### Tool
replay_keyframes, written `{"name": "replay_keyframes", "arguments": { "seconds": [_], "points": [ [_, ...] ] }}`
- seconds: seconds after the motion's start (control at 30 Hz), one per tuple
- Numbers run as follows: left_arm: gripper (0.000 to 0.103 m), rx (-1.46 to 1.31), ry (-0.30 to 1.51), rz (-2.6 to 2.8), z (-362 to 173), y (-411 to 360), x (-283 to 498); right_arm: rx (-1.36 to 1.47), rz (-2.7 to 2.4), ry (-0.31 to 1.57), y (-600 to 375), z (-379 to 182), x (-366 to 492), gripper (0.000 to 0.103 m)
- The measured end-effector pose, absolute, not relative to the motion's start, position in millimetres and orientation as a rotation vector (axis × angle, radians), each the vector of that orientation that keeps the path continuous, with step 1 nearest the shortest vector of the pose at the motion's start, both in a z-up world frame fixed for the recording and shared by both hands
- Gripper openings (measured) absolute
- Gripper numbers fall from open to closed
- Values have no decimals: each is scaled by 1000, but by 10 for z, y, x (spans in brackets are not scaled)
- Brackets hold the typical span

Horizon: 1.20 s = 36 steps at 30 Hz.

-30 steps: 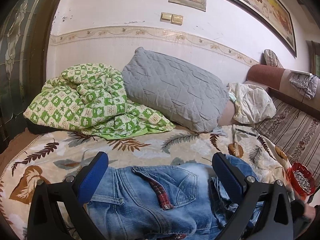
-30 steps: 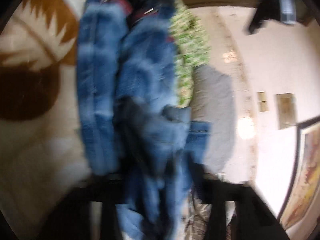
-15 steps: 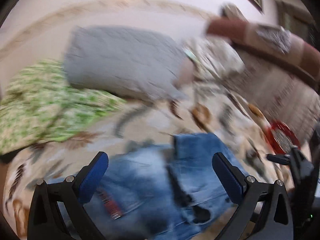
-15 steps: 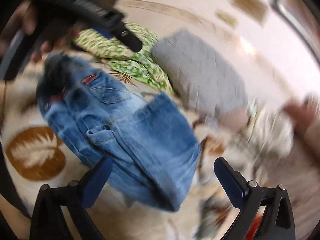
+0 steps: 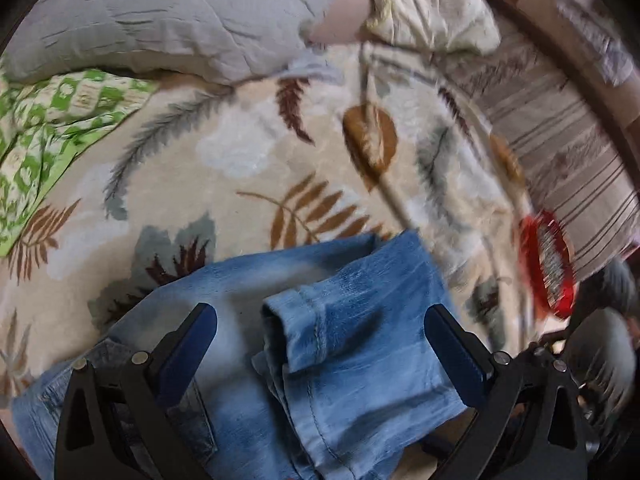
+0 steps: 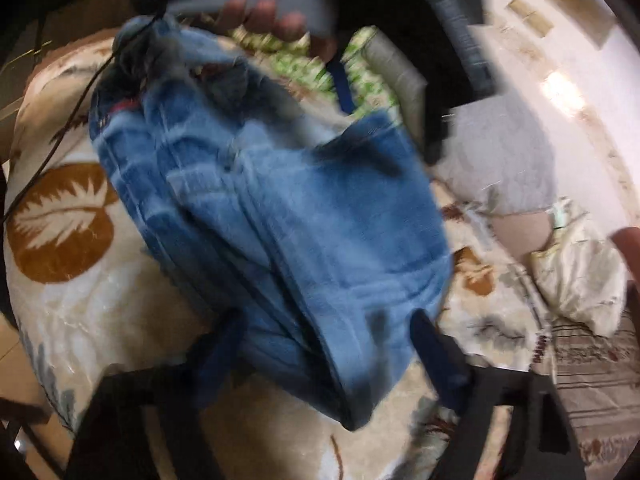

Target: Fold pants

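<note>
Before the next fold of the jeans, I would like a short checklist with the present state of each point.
1. Left tongs open, gripping nothing: ok.
2. Right tongs open: ok, though the view is blurred.
3. Jeans lie on the leaf-print blanket, already doubled over: ok.
4. Leg hem flat and aligned: not ok, it curls up on top.
5. Red bowl apart from the jeans: ok, but near the right edge.
6. Waistband end squared: cannot tell, blurred.
</note>
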<state>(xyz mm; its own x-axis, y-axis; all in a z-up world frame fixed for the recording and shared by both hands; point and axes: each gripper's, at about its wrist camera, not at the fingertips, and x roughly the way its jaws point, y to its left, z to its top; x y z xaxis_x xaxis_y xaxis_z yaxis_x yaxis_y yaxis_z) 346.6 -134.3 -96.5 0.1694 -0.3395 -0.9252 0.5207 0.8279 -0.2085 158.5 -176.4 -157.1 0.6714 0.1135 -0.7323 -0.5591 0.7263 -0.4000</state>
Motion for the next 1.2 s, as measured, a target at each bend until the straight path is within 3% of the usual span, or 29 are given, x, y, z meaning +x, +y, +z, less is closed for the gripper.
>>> {"name": "replay_keyframes", "arguments": {
  "seconds": [0.03,0.07,0.1,0.13,0.17,0.23,0.47,0.67,0.7,0.73,0.77,0.8,0.83,0.9,1.2],
  "points": [
    [93,203,1271,-599,-981,-1382,3479,-659,432,768,-1761,-1603,1610,61],
    [66,230,1276,-590,-998,-1411,3485,-661,444,763,-1761,-1597,1599,58],
    [38,251,1281,-584,-1008,-1427,3484,-687,456,748,-1752,-1587,1561,47],
    [31,261,1289,-571,-1002,-1420,3486,-722,454,736,-1748,-1591,1529,35],
    [17,259,1295,-571,-988,-1394,3489,-750,452,729,-1751,-1596,1503,31],
    [11,236,1315,-591,-962,-1351,3498,-842,456,684,-1773,-1621,1385,23],
    [11,181,1441,-491,-1310,-1255,3689,-1116,432,575,-1684,-1841,1094,19],
    [15,190,1467,-444,-1530,-1238,3649,-1148,429,569,-1710,-1913,1074,19],
    [21,188,1456,-445,-1489,-1241,3644,-1142,419,560,-1712,-1897,1065,19],
    [33,190,1428,-452,-1417,-1239,3615,-1119,405,546,-1739,-1846,1042,21],
    [69,188,1401,-466,-1333,-1221,3574,-1091,392,534,-1745,-1777,984,23],
    [89,177,1381,-483,-1249,-1201,3530,-1034,370,524,-1818,-1680,948,44],
    [103,174,1350,-483,-1153,-1171,3472,-981,361,513,-1879,-1598,917,82],
    [103,187,1276,-483,-970,-1105,3340,-803,372,478,-2108,-1364,835,99],
    [103,285,1023,-418,-801,-879,2533,21,415,687,-2910,-806,1748,99]
  ]
}}
